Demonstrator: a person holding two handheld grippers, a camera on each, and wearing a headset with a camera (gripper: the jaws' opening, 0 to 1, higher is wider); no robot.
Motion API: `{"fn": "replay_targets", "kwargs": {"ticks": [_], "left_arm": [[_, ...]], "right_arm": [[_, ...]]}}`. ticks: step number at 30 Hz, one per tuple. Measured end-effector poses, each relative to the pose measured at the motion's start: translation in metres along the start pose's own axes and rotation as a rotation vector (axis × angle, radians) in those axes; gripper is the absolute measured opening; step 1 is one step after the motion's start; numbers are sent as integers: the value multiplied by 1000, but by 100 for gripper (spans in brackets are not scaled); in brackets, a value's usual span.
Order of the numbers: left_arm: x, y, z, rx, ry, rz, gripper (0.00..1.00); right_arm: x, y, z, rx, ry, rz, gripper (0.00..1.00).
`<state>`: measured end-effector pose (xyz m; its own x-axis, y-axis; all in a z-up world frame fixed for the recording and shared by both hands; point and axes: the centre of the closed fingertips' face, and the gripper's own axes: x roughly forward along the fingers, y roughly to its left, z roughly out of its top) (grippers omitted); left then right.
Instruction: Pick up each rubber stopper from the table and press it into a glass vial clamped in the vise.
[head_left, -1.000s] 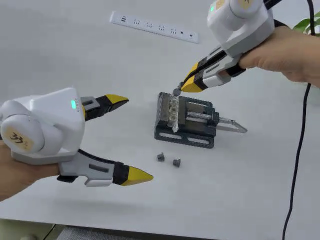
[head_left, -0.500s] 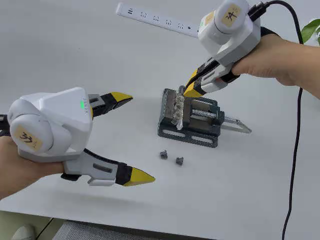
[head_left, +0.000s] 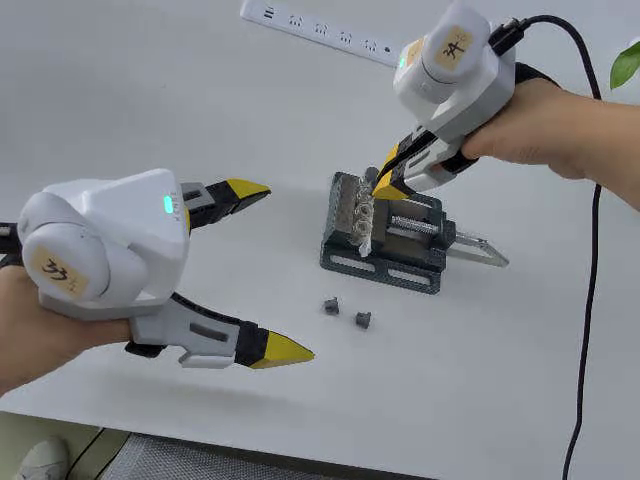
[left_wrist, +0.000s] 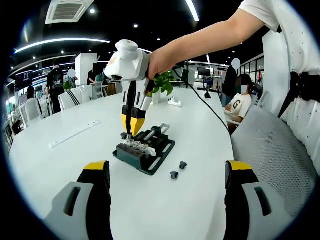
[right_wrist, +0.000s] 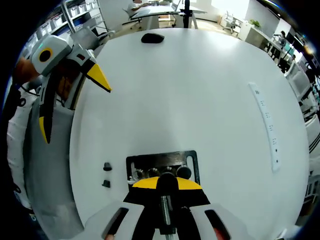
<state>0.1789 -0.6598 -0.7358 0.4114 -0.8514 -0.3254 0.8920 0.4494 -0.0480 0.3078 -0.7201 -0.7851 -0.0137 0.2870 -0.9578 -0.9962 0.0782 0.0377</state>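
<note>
One stopper (right_wrist: 167, 181) is pinched in the closed right gripper (head_left: 379, 184) over the vials (head_left: 358, 215) in the vise (head_left: 400, 268), two stoppers (head_left: 331, 306) are left on the table (head_left: 200, 110), and the left gripper (head_left: 283, 270) is spread wide, empty.

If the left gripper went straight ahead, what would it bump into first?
Probably the vise holding the vials, ahead of the left gripper; two loose stoppers lie just beside that line.

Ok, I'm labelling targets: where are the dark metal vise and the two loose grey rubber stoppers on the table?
Dark metal vise (head_left: 380, 268): head view, front base plate.
Image-left grey rubber stopper (head_left: 331, 306): head view, its top.
Image-right grey rubber stopper (head_left: 363, 320): head view, its top.
</note>
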Motion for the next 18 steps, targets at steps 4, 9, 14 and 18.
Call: {"fn": "replay_targets", "kwargs": {"ticks": [4, 9, 14, 18], "left_arm": [[0, 0, 0, -3, -3, -2, 95], [1, 0, 1, -8, -6, -4, 95], [1, 1, 1, -12, -8, -4, 95], [0, 2, 1, -16, -8, -5, 95]], "right_arm": [[-1, 0, 1, 7, -1, -4, 6], [1, -3, 2, 8, 6, -2, 6], [2, -4, 2, 6, 14, -4, 6], [2, -5, 3, -5, 27, -1, 6]]}}
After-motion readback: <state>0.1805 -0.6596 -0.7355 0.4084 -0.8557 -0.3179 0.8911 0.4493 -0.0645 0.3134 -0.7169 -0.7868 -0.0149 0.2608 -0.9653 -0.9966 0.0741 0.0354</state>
